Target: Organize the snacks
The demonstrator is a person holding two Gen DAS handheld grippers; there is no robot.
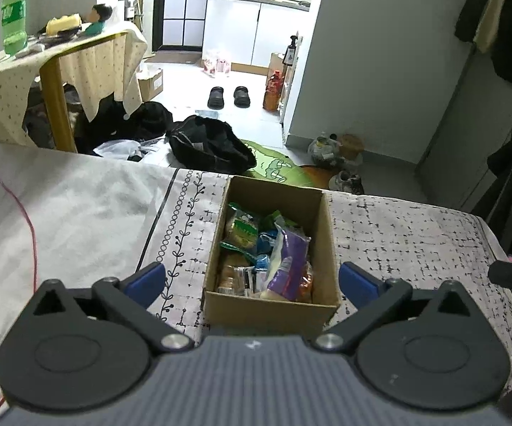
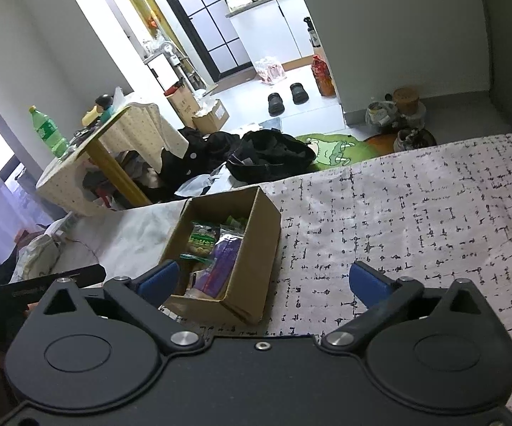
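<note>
Cardboard box [image 1: 270,248] of snacks on the patterned bedspread [image 1: 415,234], both grippers spread wide and empty.

Brown and open-topped, the box is a long rectangle; in the left wrist view its long axis runs straight away from the camera toward the foot edge of the bed, one short end just in front of the left gripper [image 1: 252,280]. Inside lie packets mostly lengthwise: a purple packet [image 1: 288,266] angled along the box's length at its right side, and a green-and-yellow packet [image 1: 243,232] nearer the far end. The left gripper's blue fingertips [image 1: 146,278] stand either side of the box's near end without touching it. In the right wrist view the box sits left of centre, and the right gripper [image 2: 268,284] hangs with nothing between its jaws, over the box's near right corner.
</note>
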